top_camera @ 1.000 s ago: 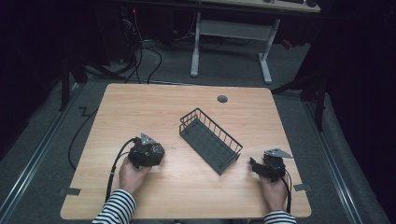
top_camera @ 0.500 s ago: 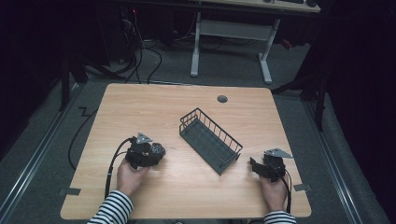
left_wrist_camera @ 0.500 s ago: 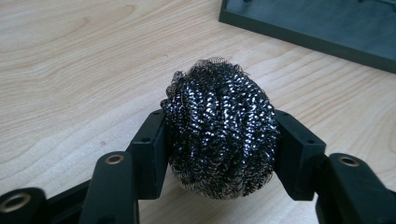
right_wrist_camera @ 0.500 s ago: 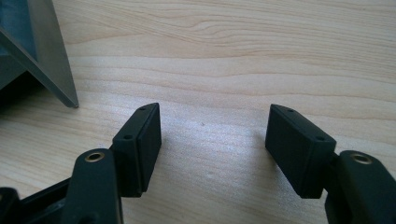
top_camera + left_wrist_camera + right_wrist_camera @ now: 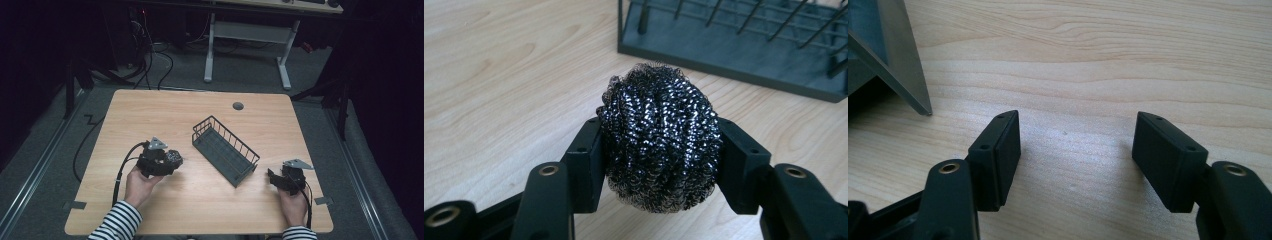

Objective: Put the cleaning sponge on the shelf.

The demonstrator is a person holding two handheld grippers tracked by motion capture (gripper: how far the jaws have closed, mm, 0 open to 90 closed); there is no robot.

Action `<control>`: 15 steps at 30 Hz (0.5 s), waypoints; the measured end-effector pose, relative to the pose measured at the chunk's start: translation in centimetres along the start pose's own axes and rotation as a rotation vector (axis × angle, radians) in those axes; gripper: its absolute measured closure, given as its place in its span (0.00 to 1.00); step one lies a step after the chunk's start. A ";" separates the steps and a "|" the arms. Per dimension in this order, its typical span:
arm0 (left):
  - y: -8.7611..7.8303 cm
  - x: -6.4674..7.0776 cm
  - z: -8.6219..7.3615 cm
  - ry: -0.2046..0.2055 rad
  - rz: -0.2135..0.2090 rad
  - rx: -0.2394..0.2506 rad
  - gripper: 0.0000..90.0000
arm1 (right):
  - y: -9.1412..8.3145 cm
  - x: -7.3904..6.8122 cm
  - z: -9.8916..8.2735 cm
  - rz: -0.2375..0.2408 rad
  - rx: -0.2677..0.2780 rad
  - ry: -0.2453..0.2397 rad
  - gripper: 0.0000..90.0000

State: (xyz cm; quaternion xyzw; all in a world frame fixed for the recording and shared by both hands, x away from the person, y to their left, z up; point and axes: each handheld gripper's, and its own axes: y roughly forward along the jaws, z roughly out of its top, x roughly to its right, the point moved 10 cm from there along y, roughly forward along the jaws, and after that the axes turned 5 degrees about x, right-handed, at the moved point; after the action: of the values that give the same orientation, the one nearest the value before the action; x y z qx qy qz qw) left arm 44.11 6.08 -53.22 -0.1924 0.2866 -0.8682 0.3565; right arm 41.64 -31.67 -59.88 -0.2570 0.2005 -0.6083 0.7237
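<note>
A dark steel-wool scouring ball [image 5: 659, 137] sits clamped between the two black jaws of my left gripper [image 5: 659, 150], which is shut on it and holds it a little above the wooden table [image 5: 165, 115]. From above, the left gripper [image 5: 172, 159] is left of a dark wire basket [image 5: 225, 150] with the scouring ball [image 5: 173, 157] at its tip. The basket [image 5: 744, 55] lies just beyond the ball in the left gripper view. My right gripper [image 5: 1078, 150] stands open over bare wood with nothing between its pads; in the high view the right gripper [image 5: 272, 177] rests right of the basket.
A round grommet hole [image 5: 238, 106] sits near the table's far edge. A corner of the basket [image 5: 893, 60] shows at the upper left of the right gripper view. Cables [image 5: 120, 170] trail from the left gripper toward the table's near left.
My left gripper has risen slightly off the table with the scouring ball in it. The right gripper has stayed in place.
</note>
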 end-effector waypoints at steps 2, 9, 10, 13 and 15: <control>-0.1 0.2 0.7 0.005 -0.010 0.003 0.50 | 0.0 0.0 0.0 0.001 0.000 0.000 0.40; -0.7 1.0 3.2 0.015 -0.060 0.018 0.50 | 0.0 0.0 0.0 0.002 -0.002 -0.001 0.39; -0.8 1.0 3.6 0.011 -0.068 0.020 0.50 | 0.0 0.0 0.0 0.001 -0.002 -0.001 0.39; -1.0 1.2 4.7 0.000 -0.089 0.034 0.51 | 0.0 0.0 0.0 0.001 -0.001 0.000 0.39; -0.9 1.3 5.4 0.018 -0.087 0.039 0.51 | 0.0 0.0 0.0 0.001 -0.002 -0.001 0.39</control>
State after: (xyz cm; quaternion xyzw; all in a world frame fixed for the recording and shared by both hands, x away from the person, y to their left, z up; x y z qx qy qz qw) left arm 45.70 3.71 -48.38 -0.1897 0.2643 -0.8899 0.3197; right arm 41.62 -31.66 -59.89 -0.2578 0.2009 -0.6077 0.7238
